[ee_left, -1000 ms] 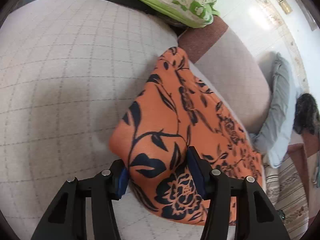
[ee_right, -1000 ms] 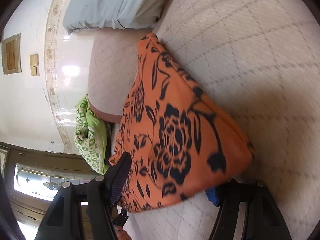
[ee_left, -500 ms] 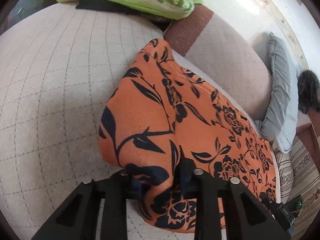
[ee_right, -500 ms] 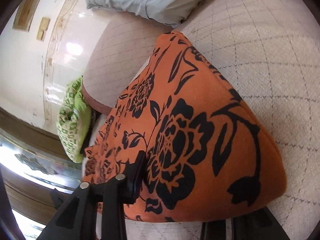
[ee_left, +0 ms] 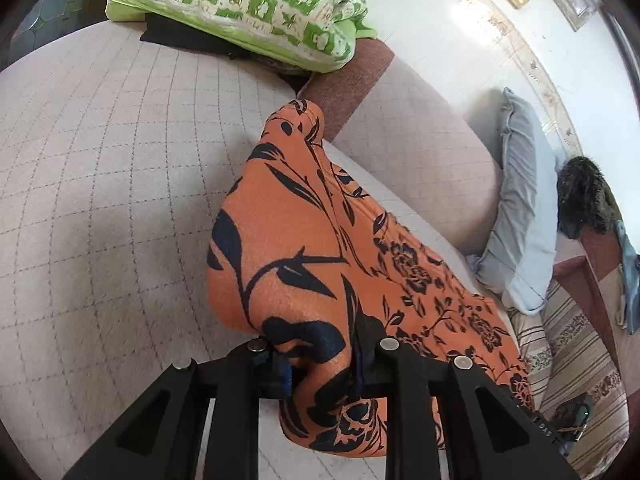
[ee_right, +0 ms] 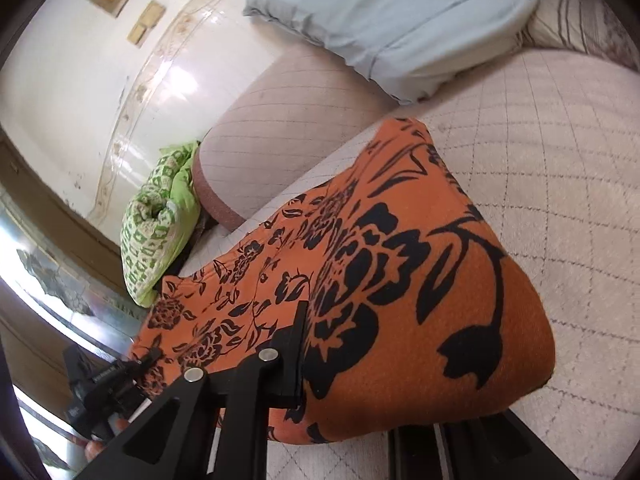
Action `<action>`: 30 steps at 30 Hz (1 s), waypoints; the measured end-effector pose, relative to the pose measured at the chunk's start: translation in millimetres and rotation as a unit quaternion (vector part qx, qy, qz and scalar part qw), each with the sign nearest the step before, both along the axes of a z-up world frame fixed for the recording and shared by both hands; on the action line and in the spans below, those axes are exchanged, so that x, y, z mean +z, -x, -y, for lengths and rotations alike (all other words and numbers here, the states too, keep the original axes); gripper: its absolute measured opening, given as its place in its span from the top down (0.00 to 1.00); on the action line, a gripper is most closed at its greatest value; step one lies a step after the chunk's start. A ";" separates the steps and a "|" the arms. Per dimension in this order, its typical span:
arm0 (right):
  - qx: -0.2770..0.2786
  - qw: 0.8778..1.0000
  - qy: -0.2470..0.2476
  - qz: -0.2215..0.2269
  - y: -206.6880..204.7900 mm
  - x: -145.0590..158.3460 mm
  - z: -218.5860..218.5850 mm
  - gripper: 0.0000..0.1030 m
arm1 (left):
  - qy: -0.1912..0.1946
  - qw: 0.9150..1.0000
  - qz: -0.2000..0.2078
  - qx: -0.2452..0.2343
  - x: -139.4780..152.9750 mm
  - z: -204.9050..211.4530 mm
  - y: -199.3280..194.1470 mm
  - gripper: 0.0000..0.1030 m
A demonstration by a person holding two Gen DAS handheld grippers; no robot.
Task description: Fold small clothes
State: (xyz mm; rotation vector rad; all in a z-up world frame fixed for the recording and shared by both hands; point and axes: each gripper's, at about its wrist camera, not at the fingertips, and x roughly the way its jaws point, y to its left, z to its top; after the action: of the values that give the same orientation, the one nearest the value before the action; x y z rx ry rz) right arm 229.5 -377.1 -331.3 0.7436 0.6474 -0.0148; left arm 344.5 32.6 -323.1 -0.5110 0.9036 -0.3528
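Observation:
An orange garment with black flower print (ee_left: 304,220) lies on the beige quilted seat (ee_left: 100,160), its near edge lifted into a hump. My left gripper (ee_left: 320,360) pinches the garment's near left corner; its jaws are still closing with a fold of cloth pressed between the pads. In the right wrist view the same garment (ee_right: 400,260) fills the middle. My right gripper (ee_right: 372,392) holds its near right corner, jaws also closing on the cloth. Its left finger (ee_right: 298,348) shows; the cloth hides the other.
A green patterned pillow (ee_left: 248,4) lies at the seat's far end. A pale blue pillow (ee_left: 524,216) leans on the curved backrest (ee_left: 420,148). A dark furry thing (ee_left: 584,196) hangs on the wooden armrest. The quilted seat spreads bare to the left.
Both grippers have gone from open around the garment's edge to pinching it. They have risen a little and lifted the near edge; the right view has rolled.

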 end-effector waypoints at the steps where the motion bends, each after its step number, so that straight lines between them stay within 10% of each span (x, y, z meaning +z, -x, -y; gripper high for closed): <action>1: 0.000 1.000 0.004 0.000 2.3 1.7 -0.7 0.84 | 0.000 1.000 0.001 0.000 2.3 -1.0 1.7 0.79; 16: 0.036 0.999 0.020 -0.011 52.0 8.3 -30.4 0.84 | -0.042 0.999 0.015 -0.012 17.3 -30.2 68.4 0.79; 21: 0.043 0.998 0.011 -0.054 51.7 -6.4 -35.0 0.84 | -0.082 0.995 -0.050 0.002 -8.6 -35.6 65.1 0.76; 26: 0.041 0.985 -0.094 -0.142 49.1 -40.3 -15.6 0.73 | -0.080 0.989 -0.111 0.055 -19.8 -58.7 64.1 0.53; 30: 0.056 0.976 -0.083 -0.195 57.2 -22.0 -6.8 0.38 | -0.102 0.981 -0.090 0.140 2.7 -92.9 73.7 0.50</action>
State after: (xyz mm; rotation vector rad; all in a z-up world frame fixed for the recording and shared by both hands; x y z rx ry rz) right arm 172.3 -370.3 -353.3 0.8721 1.0755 -0.0030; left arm 270.8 125.4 -320.4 -0.4769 1.0146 0.0434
